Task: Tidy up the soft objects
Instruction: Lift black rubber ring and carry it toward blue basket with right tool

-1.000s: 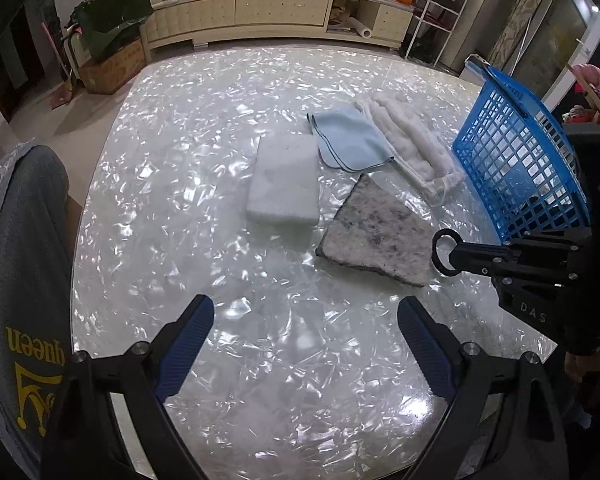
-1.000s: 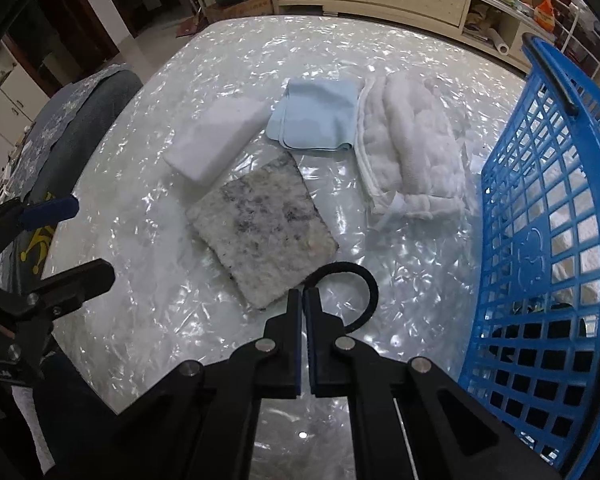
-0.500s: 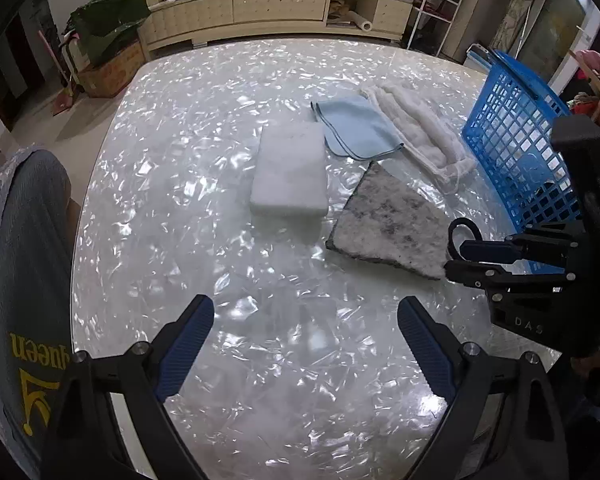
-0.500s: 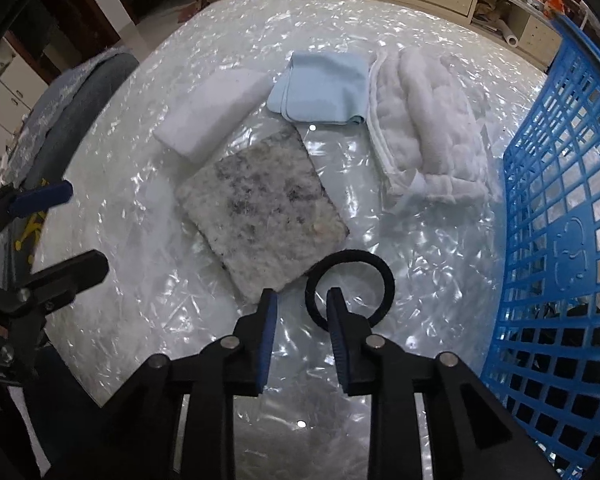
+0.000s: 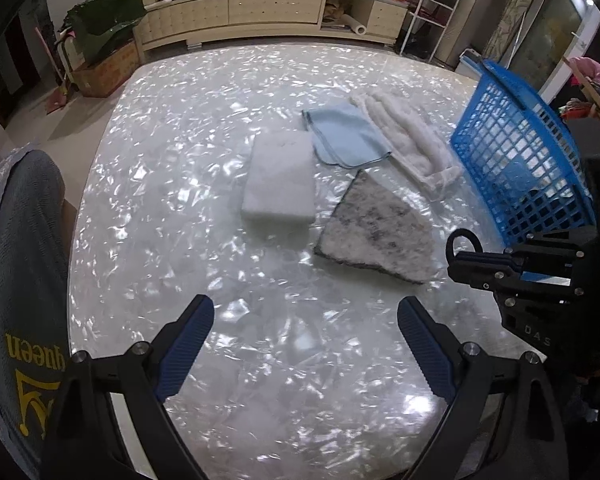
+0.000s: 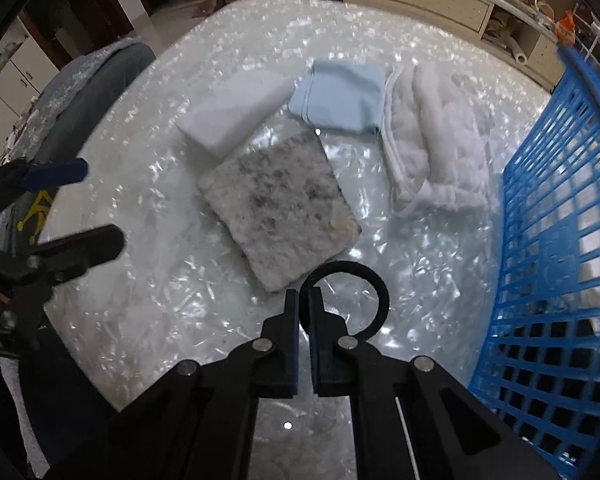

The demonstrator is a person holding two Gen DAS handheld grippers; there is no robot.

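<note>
Hair tie (image 6: 354, 294), a black loop, sits pinched in my right gripper (image 6: 304, 300): the fingers are pressed together on its near edge and the rest of the ring sticks out past the tips. It hangs just in front of the speckled grey pad (image 6: 280, 212), off that pad's near corner, over the shiny white table (image 6: 148, 288). I take the grey pad as my landmark. Beyond it, on its far left, lies the white foam block (image 6: 236, 116); straight behind it, the folded light-blue cloth (image 6: 342, 98), whose near edge nearly meets the pad's far corner. To the pad's right lies the fluffy white mitt (image 6: 432, 140), and farther right again stands the blue basket (image 6: 560, 220), tipped on its side against the table edge. My left gripper (image 5: 306, 340) hovers nearer than the pad, its blue pads (image 5: 184, 344) spread wide with nothing between them.
</note>
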